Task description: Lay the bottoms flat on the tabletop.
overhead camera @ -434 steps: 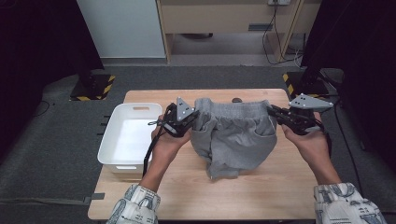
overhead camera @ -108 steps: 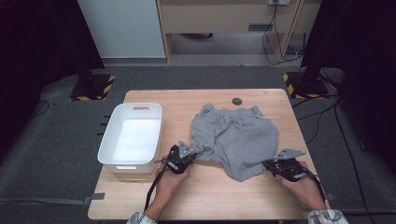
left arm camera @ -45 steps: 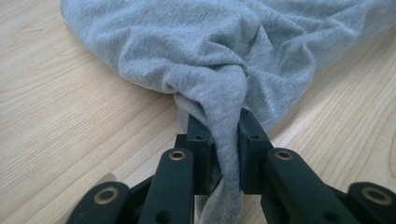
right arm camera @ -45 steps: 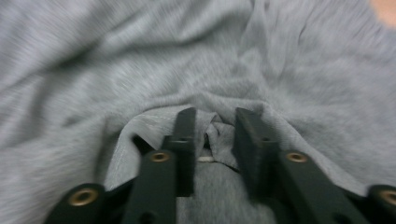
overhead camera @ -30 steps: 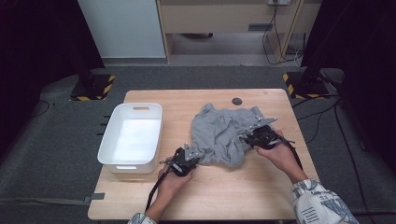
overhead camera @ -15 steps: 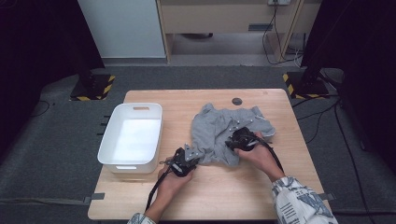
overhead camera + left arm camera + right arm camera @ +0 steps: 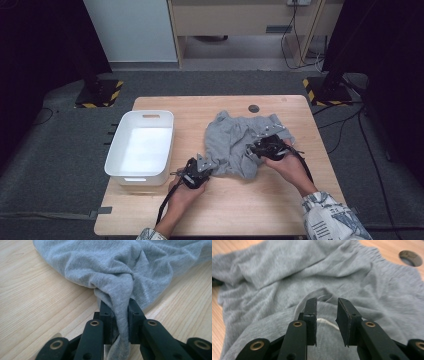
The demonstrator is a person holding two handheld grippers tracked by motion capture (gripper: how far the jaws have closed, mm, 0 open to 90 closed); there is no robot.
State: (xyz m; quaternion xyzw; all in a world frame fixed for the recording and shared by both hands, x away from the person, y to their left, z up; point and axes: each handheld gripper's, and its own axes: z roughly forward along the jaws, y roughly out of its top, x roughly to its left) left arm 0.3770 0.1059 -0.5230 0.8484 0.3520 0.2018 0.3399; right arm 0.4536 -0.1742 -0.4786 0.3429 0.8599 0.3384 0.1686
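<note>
A crumpled grey garment [image 7: 232, 142] lies in the middle of the wooden table [image 7: 250, 205]. My left gripper [image 7: 209, 169] sits at its near left edge, shut on a bunched fold of the grey cloth [image 7: 112, 270], which runs down between the pads [image 7: 120, 306]. My right gripper [image 7: 251, 150] hovers low over the garment's right half [image 7: 287, 272]. Its jaws have just been closing but still stand apart [image 7: 326, 302]. Nothing is pinched between them. A white drawstring [image 7: 325, 322] lies on the cloth just under the gap.
A white plastic bin [image 7: 137, 179] stands to the left of the garment, close to my left hand. A dark round hole [image 7: 254, 108] sits in the tabletop behind the cloth, also seen in the right gripper view [image 7: 410, 258]. Bare wood runs along the near edge.
My right gripper slid left across the garment's right side, then came back a little to the right. My left gripper stayed put with the cloth in it.
</note>
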